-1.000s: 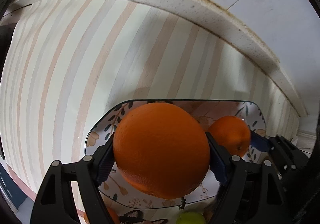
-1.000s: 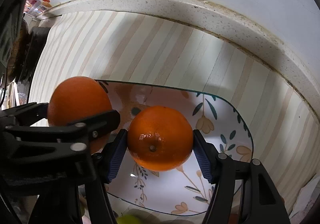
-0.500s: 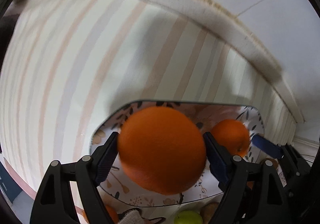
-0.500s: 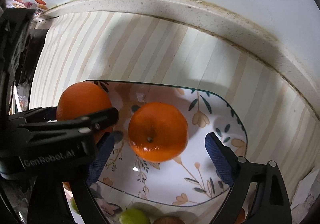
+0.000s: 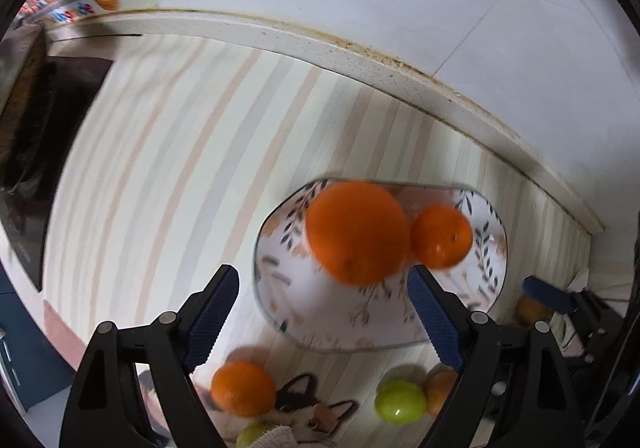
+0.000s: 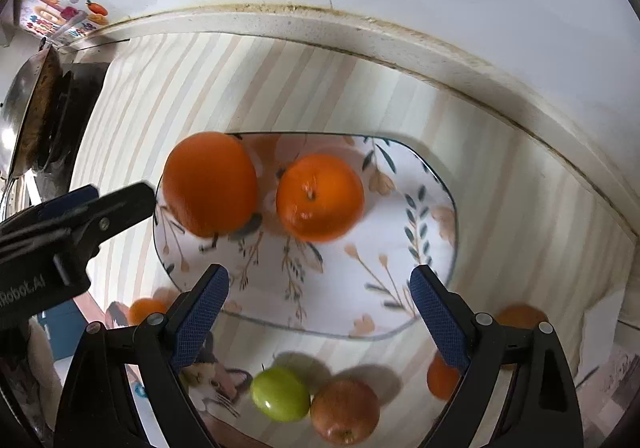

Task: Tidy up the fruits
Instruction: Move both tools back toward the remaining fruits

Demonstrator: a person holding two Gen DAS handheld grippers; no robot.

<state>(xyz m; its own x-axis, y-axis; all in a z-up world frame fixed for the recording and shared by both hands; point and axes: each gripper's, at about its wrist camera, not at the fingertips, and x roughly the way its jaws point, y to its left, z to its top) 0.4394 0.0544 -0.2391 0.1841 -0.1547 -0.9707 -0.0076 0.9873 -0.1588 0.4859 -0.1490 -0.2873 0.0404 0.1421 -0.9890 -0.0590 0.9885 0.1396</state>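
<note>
2 smooth, round oranges, the large orange and the small orange, sit side by side on the glossy floral plate on the striped counter. The left claw and the right claw are both spread apart, holding nothing. A green apple is blurred.

Two oranges side by side on plate; apple, possibly others, before plate.

Bright, even indoor light in both views. Motion blur smears the large round orange and striped pastel table mat, worst toward 9 o'clock. Glare spots gleam on the glossy green apple. Fisheye bending and black vignetting ring every edge.
</note>
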